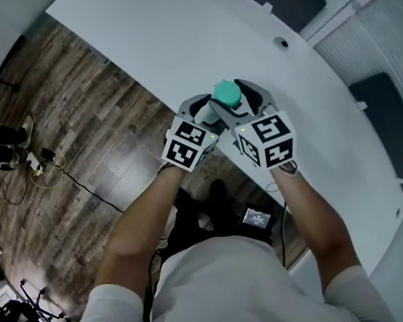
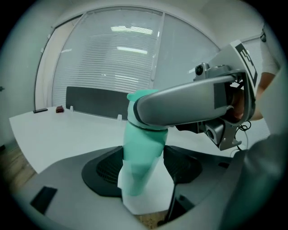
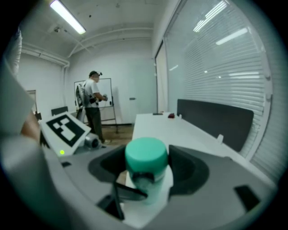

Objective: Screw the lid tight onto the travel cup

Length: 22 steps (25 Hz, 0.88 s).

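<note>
At the far left we see the wooden floor [image 1: 57, 124], and beside it the white tabletop [image 1: 171, 43] runs up and to the right. At the tabletop's near edge both tongs meet around one thing.

The left tongs [image 1: 209, 115] come in from the left, at the lower level. In the left gripper view their two dark pads [image 2: 104, 173] bear on the pale green body of the travel cup [image 2: 141, 152] from either side. So we read these tongs as clamped on the cup below its top. The cup is roughly upright at the tabletop's near edge, and we cannot tell whether its base touches the tabletop.

On top of the cup sits the teal lid [image 1: 227, 93], midway between our two hands. The right tongs [image 1: 246, 100] reach it from the right and higher up. In the right gripper view the lid fills the gap between their jaws and meets both, so these tongs are closed on the lid. In the left gripper view one grey jaw of the right tongs crosses in front of the lid and hides most of it.

In the right gripper view a person [image 3: 92, 108] stands well away, across the room
</note>
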### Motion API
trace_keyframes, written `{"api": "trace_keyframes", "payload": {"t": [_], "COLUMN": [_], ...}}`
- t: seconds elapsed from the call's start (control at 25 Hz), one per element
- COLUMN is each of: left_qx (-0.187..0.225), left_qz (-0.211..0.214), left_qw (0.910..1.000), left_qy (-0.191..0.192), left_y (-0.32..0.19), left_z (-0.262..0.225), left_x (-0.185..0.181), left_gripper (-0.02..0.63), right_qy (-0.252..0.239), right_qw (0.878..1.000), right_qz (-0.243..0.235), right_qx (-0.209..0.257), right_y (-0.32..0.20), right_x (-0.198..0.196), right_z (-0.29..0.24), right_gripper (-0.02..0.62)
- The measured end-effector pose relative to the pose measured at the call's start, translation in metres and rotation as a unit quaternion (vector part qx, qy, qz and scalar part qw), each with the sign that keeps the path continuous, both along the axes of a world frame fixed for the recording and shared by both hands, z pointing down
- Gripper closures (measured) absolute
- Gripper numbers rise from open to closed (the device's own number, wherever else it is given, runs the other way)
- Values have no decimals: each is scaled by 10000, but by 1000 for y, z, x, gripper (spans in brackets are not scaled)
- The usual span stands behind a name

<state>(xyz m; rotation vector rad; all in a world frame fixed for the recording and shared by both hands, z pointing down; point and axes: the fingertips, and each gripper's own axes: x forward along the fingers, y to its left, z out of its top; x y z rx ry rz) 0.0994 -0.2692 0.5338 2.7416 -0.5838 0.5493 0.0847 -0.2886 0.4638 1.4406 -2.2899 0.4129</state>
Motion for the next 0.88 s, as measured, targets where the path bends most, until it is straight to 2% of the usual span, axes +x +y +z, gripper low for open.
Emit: {"api": "trace_keyframes", "payload": {"t": [0.08,0.2,0.36,0.44,0.56,0.72,0.88], "left_qx": [69,277,565,553,473,357,290], "left_qz": [158,773,1631,1858,1786,1169,761], "left_qw": [9998,9963,9834,9787,9808,9920,9965], "left_qy": [-81,-248,-557,-669,-624,-311,-183], "left_y": [2,4,3,6,8,3,3], "left_z": [0,-2,-4,-2,-3,-3,-2], "left_x": [-1,-6,-4,1,3,2,1], "left_gripper": [304,304,302,299,299,299,301], "right_qy": [-4,5,4,-29,-101,-138,-135], "right_qw": [9998,9979,9921,9890,9904,9979,9999], "right_qz": [-200,-642,-1250,-1477,-1373,-631,-55], "right_qx": [-10,-67,-119,-116,-94,7,69], "right_y": [1,5,5,7,8,4,5], "right_x": [-1,-6,-13,-16,-14,-10,-6], "right_z": [-1,-1,0,1,0,0,0], "right_gripper": [296,296,296,296,296,296,296]}}
